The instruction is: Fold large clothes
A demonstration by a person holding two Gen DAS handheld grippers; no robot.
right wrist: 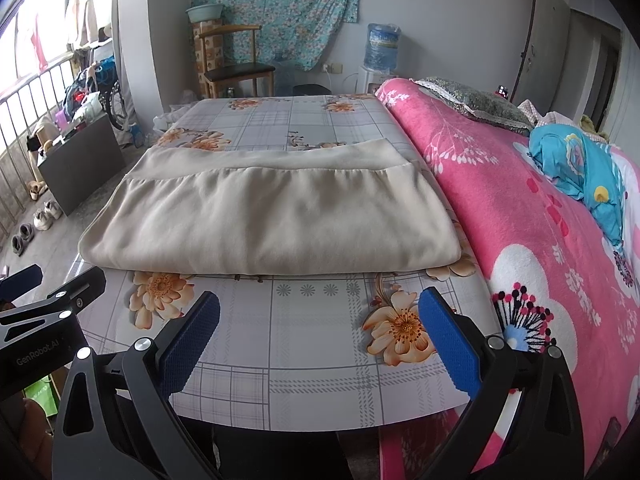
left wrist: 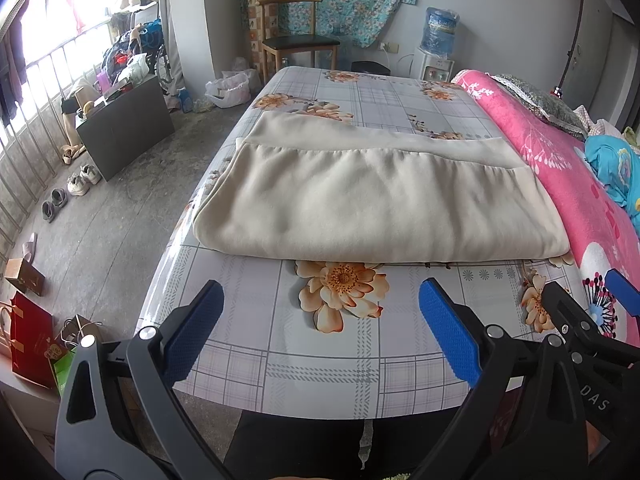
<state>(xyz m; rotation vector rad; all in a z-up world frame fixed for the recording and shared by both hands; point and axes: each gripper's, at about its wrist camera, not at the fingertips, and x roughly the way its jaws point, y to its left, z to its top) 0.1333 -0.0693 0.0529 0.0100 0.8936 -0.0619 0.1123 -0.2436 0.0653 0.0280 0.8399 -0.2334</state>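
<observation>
I hold the left gripper (left wrist: 320,334) and right gripper (right wrist: 319,340) wide open and empty at the surface's (left wrist: 320,364) near edge; the folded beige garment (left wrist: 376,204) lies mid-surface, where a shallow pinch could drag only its top layer.

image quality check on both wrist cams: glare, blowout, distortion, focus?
Left wrist view: window blown out white, glossy sheen on the tablecloth left edge, strong fisheye bowing with dark corners; beige garment sharp and evenly lit. Right wrist view: window also overexposed, same barrel distortion, garment and pink blanket in focus, only soft shadow under the garment's front fold.
</observation>
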